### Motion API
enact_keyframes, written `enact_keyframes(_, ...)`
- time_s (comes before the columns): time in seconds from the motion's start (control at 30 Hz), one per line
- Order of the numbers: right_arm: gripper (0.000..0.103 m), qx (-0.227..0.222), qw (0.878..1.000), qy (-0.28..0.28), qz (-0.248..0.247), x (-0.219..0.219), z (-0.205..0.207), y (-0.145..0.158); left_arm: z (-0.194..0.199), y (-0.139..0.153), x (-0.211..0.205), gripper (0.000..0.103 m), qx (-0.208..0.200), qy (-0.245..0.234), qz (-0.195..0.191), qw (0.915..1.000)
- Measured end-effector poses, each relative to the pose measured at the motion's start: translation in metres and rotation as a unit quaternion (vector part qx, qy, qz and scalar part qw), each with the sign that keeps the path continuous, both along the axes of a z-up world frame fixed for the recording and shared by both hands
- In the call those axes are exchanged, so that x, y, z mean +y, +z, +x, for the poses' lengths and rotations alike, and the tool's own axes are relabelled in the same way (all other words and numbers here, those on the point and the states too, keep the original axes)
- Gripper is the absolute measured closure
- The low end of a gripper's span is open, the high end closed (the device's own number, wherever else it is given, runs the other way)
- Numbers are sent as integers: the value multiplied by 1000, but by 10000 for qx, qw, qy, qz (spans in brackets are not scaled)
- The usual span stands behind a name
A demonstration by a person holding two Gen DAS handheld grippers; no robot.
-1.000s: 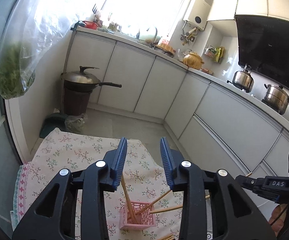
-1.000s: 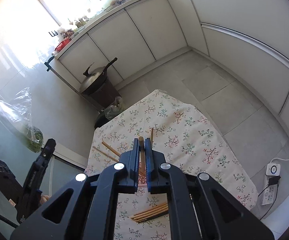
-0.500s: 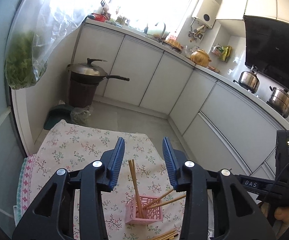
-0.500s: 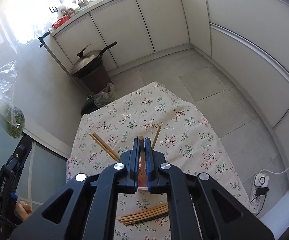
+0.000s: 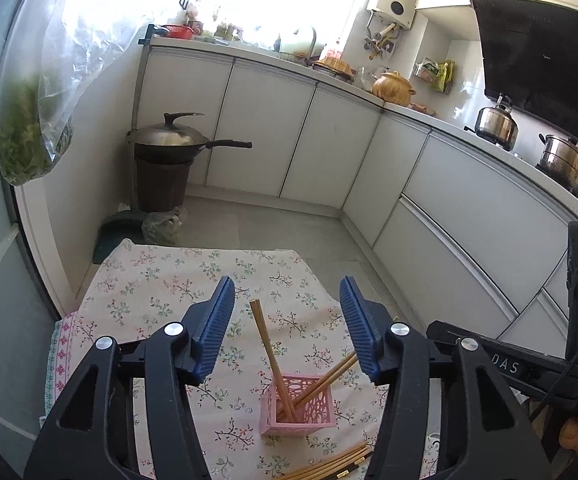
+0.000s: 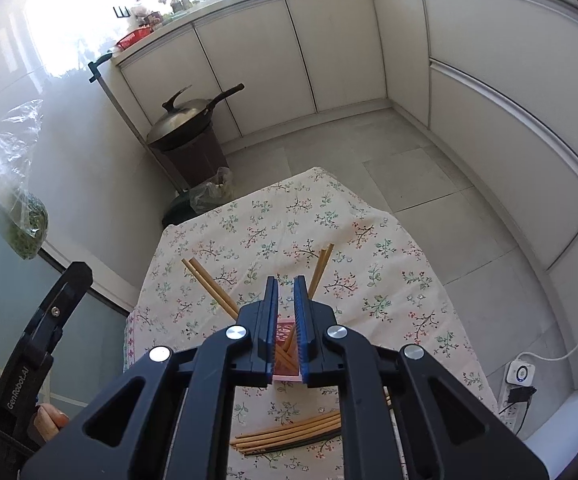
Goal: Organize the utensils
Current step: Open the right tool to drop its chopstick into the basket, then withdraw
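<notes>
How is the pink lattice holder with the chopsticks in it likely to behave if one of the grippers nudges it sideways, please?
The pink holder looks like thin openwork plastic, so probably light; it may slide on the floral cloth. The chopsticks lean far past its rim in different directions, so it could tip. Those chopsticks would likely shift inside it.

Chopsticks (image 5: 273,356) — tilted in pink holder (image 5: 299,408)

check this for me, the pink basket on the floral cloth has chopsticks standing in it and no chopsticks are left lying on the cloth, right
Not quite. The pink basket does hold chopsticks, but a bundle of loose chopsticks lies on the floral cloth near it. The right wrist view shows this.
</notes>
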State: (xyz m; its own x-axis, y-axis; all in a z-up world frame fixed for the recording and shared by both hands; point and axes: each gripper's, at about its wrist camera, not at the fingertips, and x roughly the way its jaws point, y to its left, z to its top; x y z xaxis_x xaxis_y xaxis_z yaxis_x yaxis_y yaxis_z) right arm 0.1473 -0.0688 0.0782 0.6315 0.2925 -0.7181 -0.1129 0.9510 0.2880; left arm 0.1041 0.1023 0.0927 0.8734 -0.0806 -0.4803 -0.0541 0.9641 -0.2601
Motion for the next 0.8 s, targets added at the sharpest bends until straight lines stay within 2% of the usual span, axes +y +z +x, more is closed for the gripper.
enact_keyframes(0.07,87,-54,10000,-14,-29,-1,-5,0,-2,-1,-5,41,-4,34,104,9999)
enact_keyframes(0.13,74,-120,9999,-79,-59,-5,-11,0,-5,-1,-8,32,-16,44,181,9998)
enact_keyframes(0.23,69,-169,9997,-148,-108,-9,-17,-2,-9,-2,-10,25,-25,47,261,9996)
enact_keyframes(0.6,47,-272,9983,-475,-183,-31,-41,-13,-15,-10,-22,15,245,-73,544,9982)
enact_keyframes(0.67,40,-288,9977,-600,-124,-39,-47,-17,-16,-13,-24,13,318,-118,561,9978)
enact_keyframes(0.73,24,-334,9963,-790,-30,-50,-54,-20,-16,-16,-28,8,415,-225,595,9971)
enact_keyframes(0.8,13,-377,9942,-1003,110,-66,-64,-27,-15,-22,-34,7,568,-359,733,9950)
